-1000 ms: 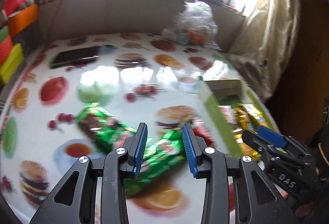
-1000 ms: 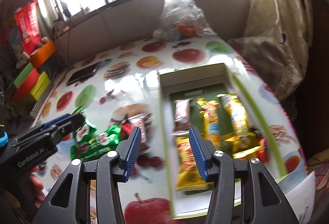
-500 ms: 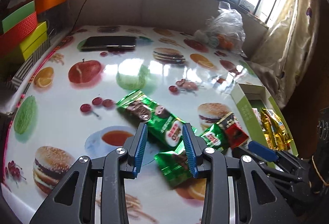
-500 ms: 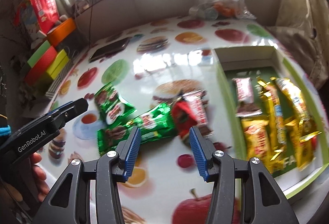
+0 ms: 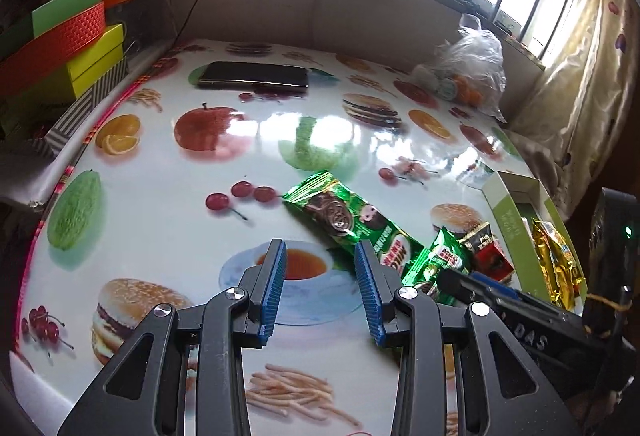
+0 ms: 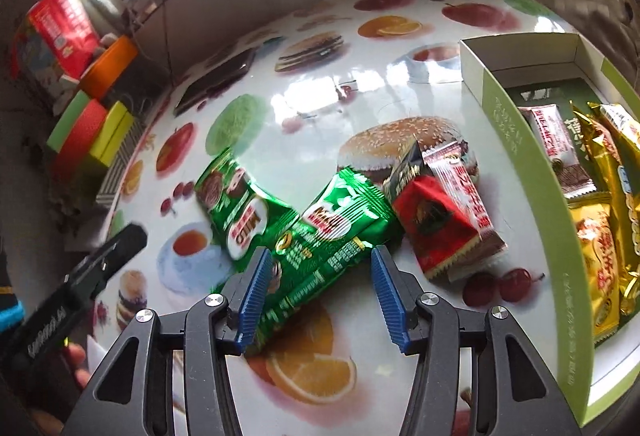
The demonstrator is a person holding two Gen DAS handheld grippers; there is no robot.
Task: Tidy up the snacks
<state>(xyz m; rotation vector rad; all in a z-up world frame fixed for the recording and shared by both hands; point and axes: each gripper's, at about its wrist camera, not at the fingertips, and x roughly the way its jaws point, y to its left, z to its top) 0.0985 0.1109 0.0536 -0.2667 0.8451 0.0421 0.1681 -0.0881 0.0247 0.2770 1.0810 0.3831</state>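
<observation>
Two green snack packets lie crossed on the fruit-print table. The longer green packet [image 5: 344,215] [image 6: 236,203] lies to the left. The second green packet [image 6: 328,248] [image 5: 440,264] lies under and between the pads of my right gripper [image 6: 320,292]. Its jaws are opening and do not press on the packet. To the right of these lie a red packet [image 6: 436,224] [image 5: 486,252] and a pink-and-white one [image 6: 460,179]. The green box [image 6: 516,139] [image 5: 508,220] holds gold snacks [image 6: 608,195]. My left gripper [image 5: 322,288] stands open over a printed teacup, holding nothing.
At the back of the table lie a dark phone [image 5: 252,75] and a clear plastic bag [image 5: 468,71]. Beyond the left edge, coloured boxes [image 5: 72,47] are stacked. A curtain [image 5: 580,83] hangs at the right. Part of a hand [image 6: 76,356] shows at lower left.
Both grippers have moved left, away from the box. The right one has sunk over the second green packet and its jaws have widened. The packets now lie right of the left gripper's jaws.
</observation>
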